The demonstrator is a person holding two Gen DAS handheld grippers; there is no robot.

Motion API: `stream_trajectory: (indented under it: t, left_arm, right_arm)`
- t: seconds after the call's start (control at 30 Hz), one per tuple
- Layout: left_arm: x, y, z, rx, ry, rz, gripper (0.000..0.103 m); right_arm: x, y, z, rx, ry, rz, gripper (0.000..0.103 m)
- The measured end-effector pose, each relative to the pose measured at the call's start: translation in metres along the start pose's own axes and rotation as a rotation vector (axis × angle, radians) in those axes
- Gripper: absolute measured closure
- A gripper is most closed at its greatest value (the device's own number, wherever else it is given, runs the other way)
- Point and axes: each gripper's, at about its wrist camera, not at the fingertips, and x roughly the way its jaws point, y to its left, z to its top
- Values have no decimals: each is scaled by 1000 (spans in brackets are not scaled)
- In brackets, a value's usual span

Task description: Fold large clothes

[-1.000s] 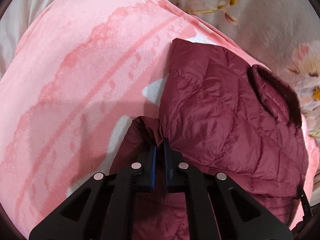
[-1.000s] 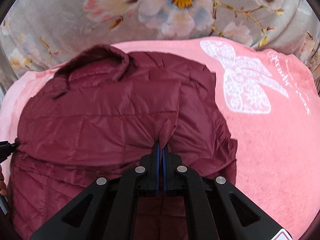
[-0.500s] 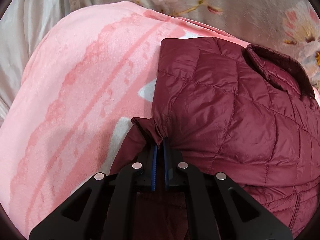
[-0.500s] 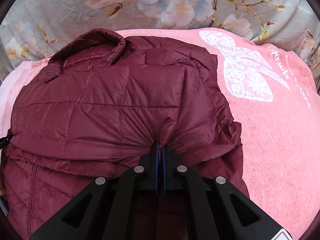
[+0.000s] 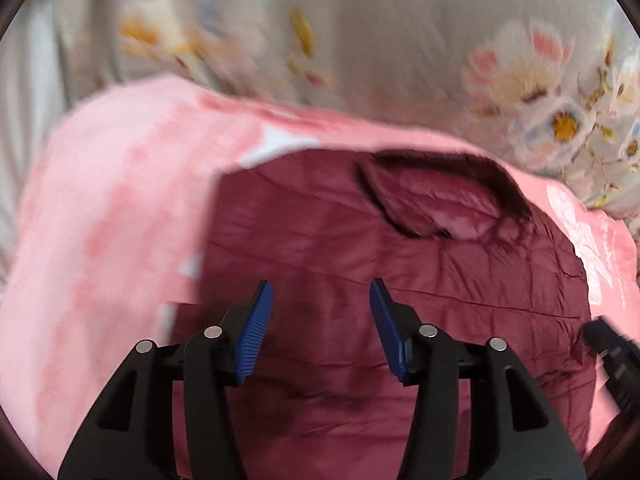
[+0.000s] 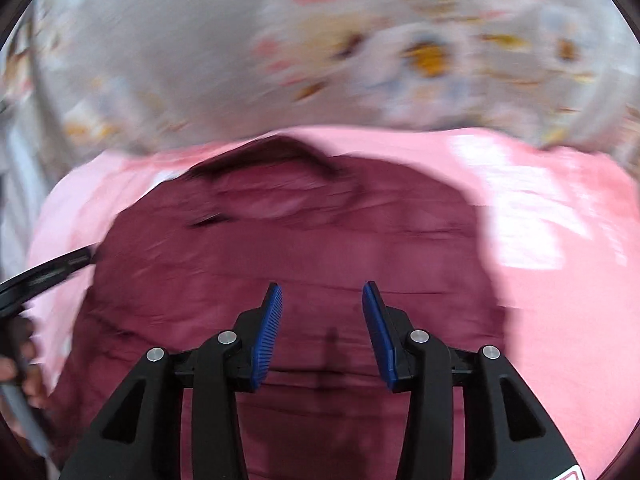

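Both grippers let go since half a second back; left gripper (image 5: 321, 300) and right gripper (image 6: 322, 302) spread, empty, above maroon jacket (image 5: 400, 300); puffy fold may spring open.

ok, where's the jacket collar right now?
The collar sits at the far edge of the maroon jacket in the left wrist view, right of centre, beyond the open left claw.
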Motion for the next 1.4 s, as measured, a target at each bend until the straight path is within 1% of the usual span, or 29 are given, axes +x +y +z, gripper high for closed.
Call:
stream_trajectory:
  t: [0.07,0.1,0.17,0.23,0.3,0.4,0.5,0.6,1.1,1.3,1.4]
  left_arm:
    - [28,-10,-7,-11,71,-8,55]
    - [37,-13,-14,-9,86,5,55]
    - [44,-16,-30,6,90,18,54]
    - [46,-18,-45,43,68,35,54]
    - [46,-21,-55,71,43,44,54]
    - [45,-20,-65,86,15,48,54]
    - [44,-19,-68,91,4,55,54]
    - [44,-20,-69,101,-3,65,54]
    - [45,-30,-69,141,-9,124,50]
    - [44,-30,-69,137,-10,125,49]
    - [44,-30,-69,138,-10,124,49]
  right_arm:
    - [29,17,-1,-18,68,29,65]
    - [39,22,-4,-19,94,38,65]
    - [58,28,-15,-22,144,49,65]
    - [66,31,-29,-33,155,47,65]
    - [68,35,-39,-51,142,36,65]
    - [64,42,-50,-83,114,4,65]
    - [63,46,-53,-110,93,-26,64]
    - [64,47,-53,-118,84,-38,64]
    - [64,44,-52,-96,84,-20,63]
    - [64,44,-52,-92,85,-15,63]
    - [63,40,-52,-76,85,7,61]
